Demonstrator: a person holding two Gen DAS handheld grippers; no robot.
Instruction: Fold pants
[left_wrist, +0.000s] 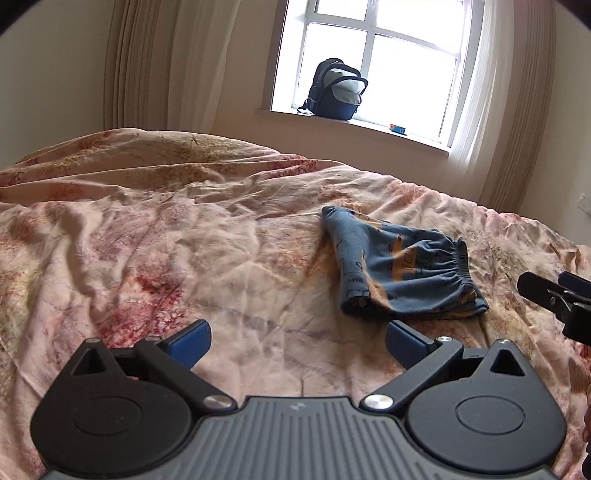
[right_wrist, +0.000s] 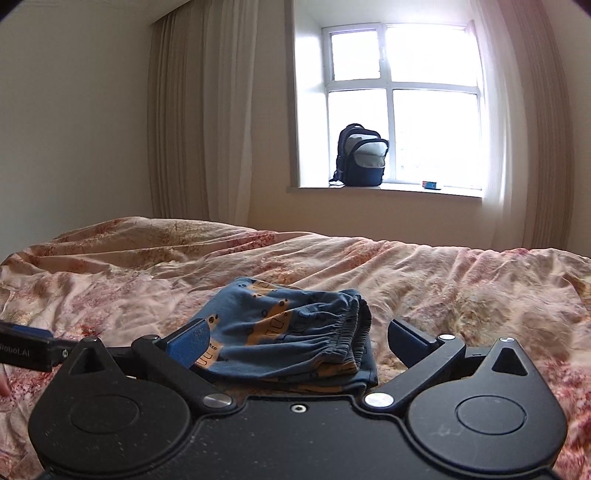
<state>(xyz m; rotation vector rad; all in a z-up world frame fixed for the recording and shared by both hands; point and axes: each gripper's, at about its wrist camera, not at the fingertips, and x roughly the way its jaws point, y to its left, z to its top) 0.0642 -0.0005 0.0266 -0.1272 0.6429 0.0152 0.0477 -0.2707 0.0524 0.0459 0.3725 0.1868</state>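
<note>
Blue cotton pants (left_wrist: 402, 273) w/ orange drawings lie folded into a small bundle on the bed cover (left_wrist: 184, 258), which is pink and beige w/ a flower print and has many wrinkles. The elastic waistband is on the right side of the bundle, and the layers are stacked one on another.

My left gripper (left_wrist: 297, 341) is above the cover, its two blue pads spread wide and nothing between them. The pants are just in front of its right pad and a bit to the right, not touching it. At the right edge of the left wrist view I see a black part of my other tool.

My right gripper (right_wrist: 299, 343) is also spread wide and holds nothing. In the right wrist view the folded pants sit directly ahead, btw. the two fingers, very near to the tool body. The left pad (right_wrist: 192, 343) overlaps the cloth in the picture, but I cannot tell if it really touches. The right pad is apart from the bundle, over the bare cover.

Behind the bed there is a window (right_wrist: 402, 103) w/ pale curtains (right_wrist: 199, 122) at the sides. A dark blue backpack (right_wrist: 360, 157) stands upright on the windowsill, its top open, and a small blue thing (right_wrist: 430, 184) lies on the sill to the right of it.
</note>
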